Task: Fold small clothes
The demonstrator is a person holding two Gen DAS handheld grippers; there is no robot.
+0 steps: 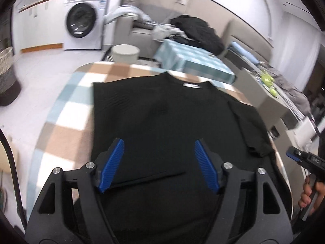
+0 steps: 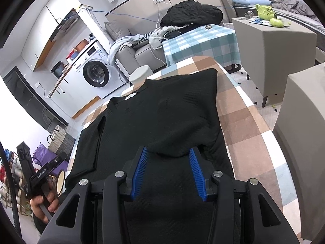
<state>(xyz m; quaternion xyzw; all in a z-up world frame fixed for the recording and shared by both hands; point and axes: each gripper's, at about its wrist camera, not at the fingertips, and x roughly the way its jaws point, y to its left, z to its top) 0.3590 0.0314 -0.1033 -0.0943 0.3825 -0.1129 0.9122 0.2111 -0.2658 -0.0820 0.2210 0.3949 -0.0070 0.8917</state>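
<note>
The left gripper (image 1: pixel 158 152) is hovering with its ribbed blue pads (image 1: pixel 112 165) spread wide and nothing between them, low over the near hem of a black T-shirt (image 1: pixel 162 118). The right gripper (image 2: pixel 168 162) is also standing open, less widely, its blue fingers (image 2: pixel 139 172) flanking a raised fold of the same black T-shirt (image 2: pixel 162 111); whether the cloth is touching the pads cannot be told from here. Each gripper's matte black frame is showing round silver pivot bolts.

The shirt, a fine-ribbed knit with a small white neck label (image 2: pixel 131 96), is lying mostly flat on a worktop (image 2: pixel 243 122) covered in a checked cloth of tan, white and pale blue squares. One side is already lying doubled inward into a straight edge, while the other sleeve (image 1: pixel 249 128) is still lying out toward the worktop's rim. A bare strip of checked cloth is running along both long sides of the garment, and the far corner is curving away rounded.

Beyond, a second table in a teal checked cloth (image 2: pixel 199 40) is carrying a heap of dark clothing (image 2: pixel 191 12). A white front-loading washing machine (image 2: pixel 95 71) is standing against the wall, a grey sofa (image 2: pixel 132 50) is draped with laundry, and a grey cube stool (image 2: pixel 274 40) is holding a green figure (image 2: pixel 266 11).
</note>
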